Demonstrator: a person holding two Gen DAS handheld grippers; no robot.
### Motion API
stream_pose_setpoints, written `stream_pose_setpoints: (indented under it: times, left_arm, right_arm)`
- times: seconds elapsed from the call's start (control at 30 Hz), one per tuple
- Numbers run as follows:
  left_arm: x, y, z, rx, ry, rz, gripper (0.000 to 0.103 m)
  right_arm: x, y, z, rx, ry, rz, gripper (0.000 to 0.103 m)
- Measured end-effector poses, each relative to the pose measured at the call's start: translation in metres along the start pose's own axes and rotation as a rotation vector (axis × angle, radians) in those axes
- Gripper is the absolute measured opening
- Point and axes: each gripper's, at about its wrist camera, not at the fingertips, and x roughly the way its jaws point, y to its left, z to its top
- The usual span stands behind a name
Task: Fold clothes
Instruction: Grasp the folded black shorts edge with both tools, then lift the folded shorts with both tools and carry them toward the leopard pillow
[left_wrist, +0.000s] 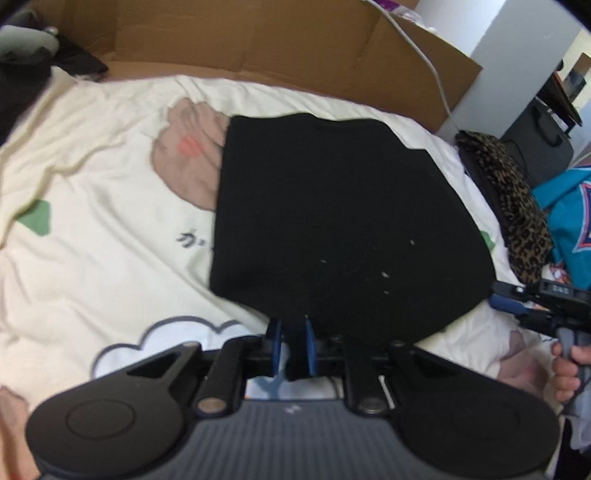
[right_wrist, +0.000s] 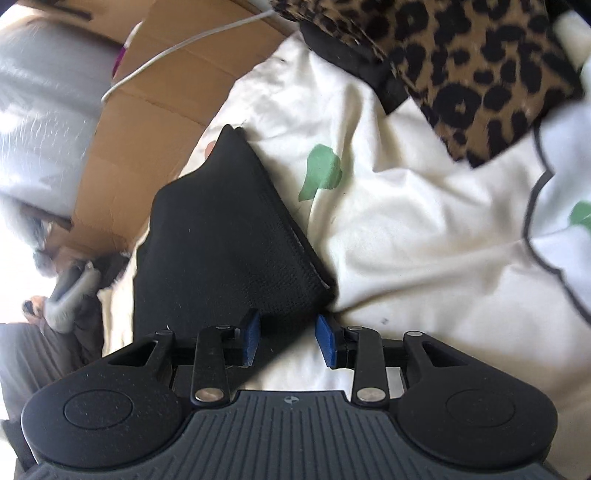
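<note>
A folded black knit garment (left_wrist: 343, 221) lies flat on a cream bedspread printed with clouds and green shapes (left_wrist: 92, 177), its far edge toward a brown cardboard sheet (left_wrist: 240, 40) propped behind the bed.

The left gripper (left_wrist: 293, 343) sits at the garment's near edge with its blue pads only a narrow gap apart — a fold of the black cloth runs between them, though I cannot tell whether the pads still press on it.

The right gripper (right_wrist: 288, 339) is at the garment's right-hand corner (right_wrist: 295, 295). Its blue pads stand clearly apart, wider than the other pair; the corner of the cloth reaches in beside the left pad, and the right pad is over bare bedspread, so nothing is pinched there. From the left camera this gripper (left_wrist: 509, 299) shows at the garment's right edge, with fingers of the person's hand (left_wrist: 565, 373) curled round its handle.

A leopard-print fabric piece (right_wrist: 480, 66) lies just beyond the garment's right side, and a teal garment (left_wrist: 569, 221) sits further right. A white cable (left_wrist: 424, 55) trails across the cardboard.
</note>
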Motion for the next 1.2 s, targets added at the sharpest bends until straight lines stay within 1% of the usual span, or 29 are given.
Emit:
stream_pose_setpoints:
  times: [0.03,0.17,0.27,0.33,0.4,0.43,0.47,0.57,0.63,0.67,0.7,0.77,0.83,0.9,0.97,1.13,1.17,1.2]
  left_arm:
    - [0.004,-0.002,0.0,0.003,0.009,-0.006,0.014]
    - [0.018,-0.01,-0.003,0.046,0.027,0.009,0.015]
    - [0.023,-0.011,-0.003,0.053,0.035,0.01,0.017]
    - [0.027,-0.011,-0.004,0.066,0.046,0.025,0.02]
    - [0.03,-0.012,-0.007,0.082,0.056,0.043,0.025]
    - [0.031,-0.012,-0.009,0.093,0.061,0.053,0.027]
    - [0.032,-0.013,-0.01,0.104,0.067,0.064,0.031]
    - [0.029,-0.012,-0.013,0.116,0.073,0.071,0.033]
    - [0.026,-0.01,-0.015,0.117,0.076,0.075,0.037]
    - [0.024,-0.009,-0.016,0.114,0.076,0.076,0.037]
    - [0.022,-0.007,-0.017,0.105,0.075,0.074,0.038]
    - [0.016,-0.001,-0.019,0.079,0.072,0.072,0.038]
    - [0.011,0.003,-0.02,0.078,0.065,0.096,0.038]
    - [0.006,0.009,-0.021,0.049,0.057,0.102,0.034]
    - [0.002,0.017,-0.021,0.005,0.049,0.072,0.034]
    - [0.001,0.02,-0.022,-0.058,0.044,-0.068,0.034]
    - [0.005,0.02,-0.023,-0.06,0.051,-0.078,0.035]
    - [0.009,0.019,-0.024,-0.052,0.057,-0.079,0.035]
  right_arm:
    - [0.003,-0.001,0.002,0.019,0.002,0.01,0.039]
    - [0.001,0.002,0.008,0.027,0.011,0.02,0.039]
    - [-0.006,0.002,0.01,0.05,-0.004,0.053,0.038]
    - [-0.01,0.003,0.008,0.079,-0.016,0.074,0.037]
    - [-0.009,0.003,0.005,0.088,-0.007,0.094,0.037]
    - [-0.006,0.003,0.004,0.087,0.005,0.092,0.037]
    - [-0.003,0.003,0.002,0.084,0.018,0.087,0.037]
    - [0.01,0.002,-0.001,0.084,0.046,0.085,0.037]
    - [0.014,0.001,-0.003,0.103,0.054,0.102,0.036]
    - [0.013,0.002,-0.001,0.105,0.049,0.104,0.033]
    - [0.013,0.003,0.0,0.107,0.044,0.105,0.027]
    - [0.009,0.004,0.004,0.109,0.022,0.107,0.026]
    - [0.004,-0.001,0.008,0.131,-0.012,0.11,0.026]
    - [0.004,-0.007,0.011,0.159,-0.018,0.113,0.026]
    - [0.007,-0.011,0.011,0.169,-0.012,0.108,0.026]
    - [0.021,-0.012,0.006,0.184,0.017,0.131,0.026]
    - [0.023,-0.012,0.005,0.188,0.021,0.134,0.026]
    - [0.025,-0.012,0.005,0.19,0.024,0.135,0.024]
